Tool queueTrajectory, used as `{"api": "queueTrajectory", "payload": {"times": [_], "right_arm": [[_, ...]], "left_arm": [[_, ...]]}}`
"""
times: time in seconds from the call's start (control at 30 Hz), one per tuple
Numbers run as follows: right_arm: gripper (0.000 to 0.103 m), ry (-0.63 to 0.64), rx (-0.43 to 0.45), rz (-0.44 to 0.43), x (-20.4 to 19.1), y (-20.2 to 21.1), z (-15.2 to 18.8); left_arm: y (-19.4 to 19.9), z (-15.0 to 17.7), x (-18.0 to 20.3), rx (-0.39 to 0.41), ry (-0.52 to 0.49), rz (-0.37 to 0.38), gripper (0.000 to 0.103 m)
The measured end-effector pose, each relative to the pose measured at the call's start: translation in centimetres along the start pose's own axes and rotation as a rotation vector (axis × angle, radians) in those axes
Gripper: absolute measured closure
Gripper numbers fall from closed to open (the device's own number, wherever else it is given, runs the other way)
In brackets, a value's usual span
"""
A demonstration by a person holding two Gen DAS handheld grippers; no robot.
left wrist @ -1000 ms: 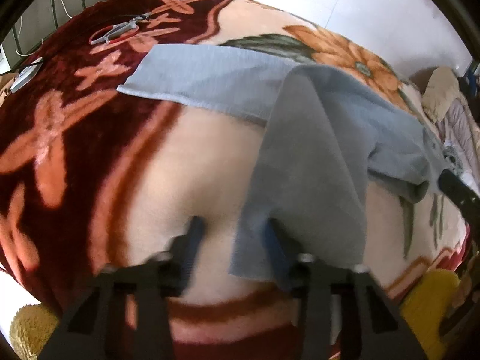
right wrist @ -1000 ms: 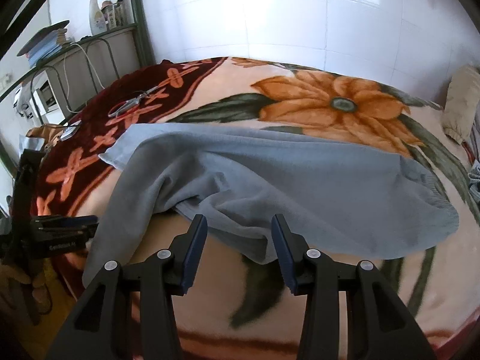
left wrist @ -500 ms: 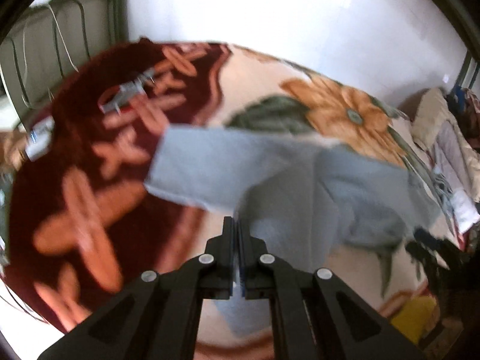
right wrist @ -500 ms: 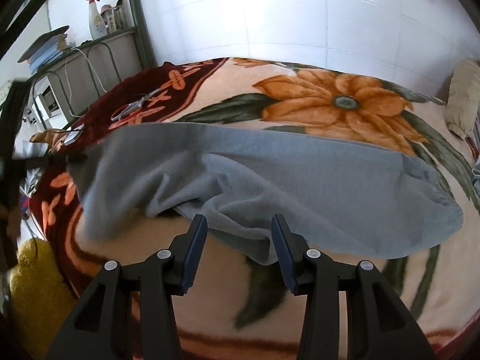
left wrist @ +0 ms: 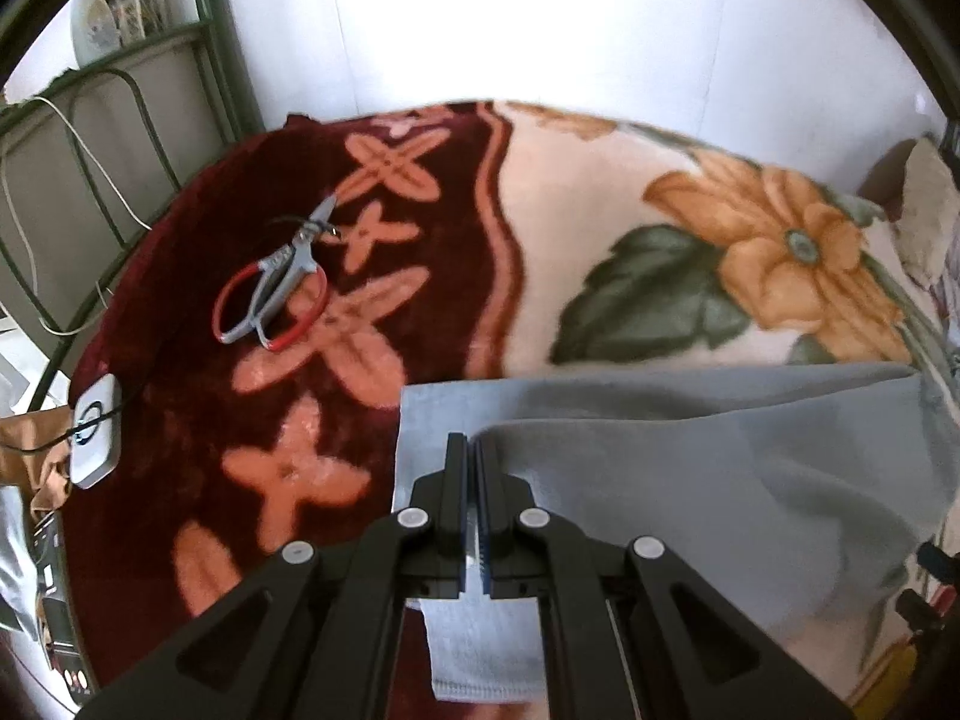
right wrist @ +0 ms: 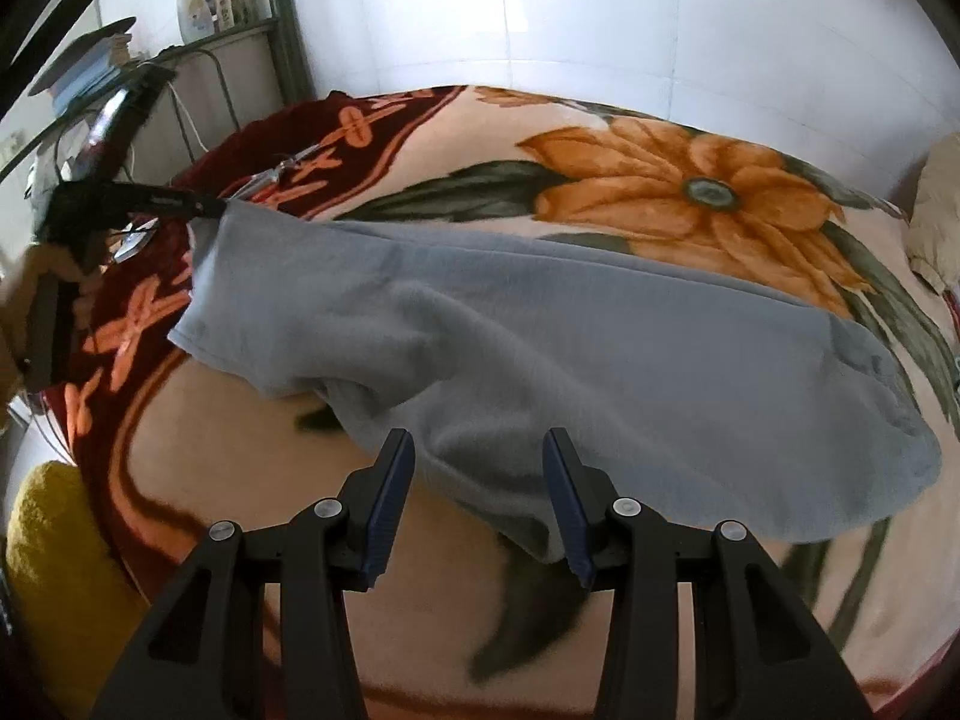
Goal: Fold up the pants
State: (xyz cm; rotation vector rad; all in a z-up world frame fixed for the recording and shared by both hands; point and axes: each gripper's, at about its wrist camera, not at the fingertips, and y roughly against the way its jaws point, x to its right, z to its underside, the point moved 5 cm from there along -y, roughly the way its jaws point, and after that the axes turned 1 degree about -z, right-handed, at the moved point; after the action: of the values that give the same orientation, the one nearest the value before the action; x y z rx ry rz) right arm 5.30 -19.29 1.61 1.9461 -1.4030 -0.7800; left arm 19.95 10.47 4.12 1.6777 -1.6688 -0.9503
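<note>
Grey-blue pants (right wrist: pixel 600 348) lie across a flowered blanket (right wrist: pixel 678 180) on a bed. My left gripper (left wrist: pixel 471 450) is shut on the hem end of one pant leg (left wrist: pixel 690 468), and the cloth hangs from its closed jaws over the other leg beneath. The right wrist view shows that left gripper (right wrist: pixel 210 204) at the far left, holding the leg end lifted off the blanket. My right gripper (right wrist: pixel 480 462) hovers open over the near edge of the pants. Fabric shows between its fingers, but the pads do not press on it.
Red-handled shears (left wrist: pixel 276 288) lie on the dark red part of the blanket, beyond the pants. A white device with a cable (left wrist: pixel 93 438) sits at the bed's left edge. A metal bed frame (left wrist: pixel 210 60) stands behind; a pillow (right wrist: pixel 936 210) lies at the right; something yellow (right wrist: pixel 54 552) lies below left.
My left gripper closed on the pant leg's hem, then lifted it and carried it toward the far left over the other leg. The right gripper stayed put and open.
</note>
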Motion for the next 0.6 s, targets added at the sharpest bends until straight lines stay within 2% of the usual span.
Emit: {"api": "queueTrajectory", "payload": {"times": [0.13,0.2,0.4,0.6], "right_arm": [[0.058,0.007,-0.019,-0.071,0.0,-0.4,-1.9],[0.058,0.03,-0.066,-0.122,0.1,-1.3,-3.4],[0.058,0.179,-0.161,-0.096,2.1,-5.2,-7.8],[0.058,0.275,-0.235,-0.115,2.8,-9.5,-10.8]], "left_arm": [[-2.6,0.9,-0.4,-0.057,0.021,0.034,0.101],[-3.2,1.3,-0.6,-0.07,0.036,0.047,0.101],[-3.9,1.8,-0.6,-0.077,0.042,0.058,0.101],[-4.3,1.8,-0.4,-0.081,0.029,0.065,0.101]]}}
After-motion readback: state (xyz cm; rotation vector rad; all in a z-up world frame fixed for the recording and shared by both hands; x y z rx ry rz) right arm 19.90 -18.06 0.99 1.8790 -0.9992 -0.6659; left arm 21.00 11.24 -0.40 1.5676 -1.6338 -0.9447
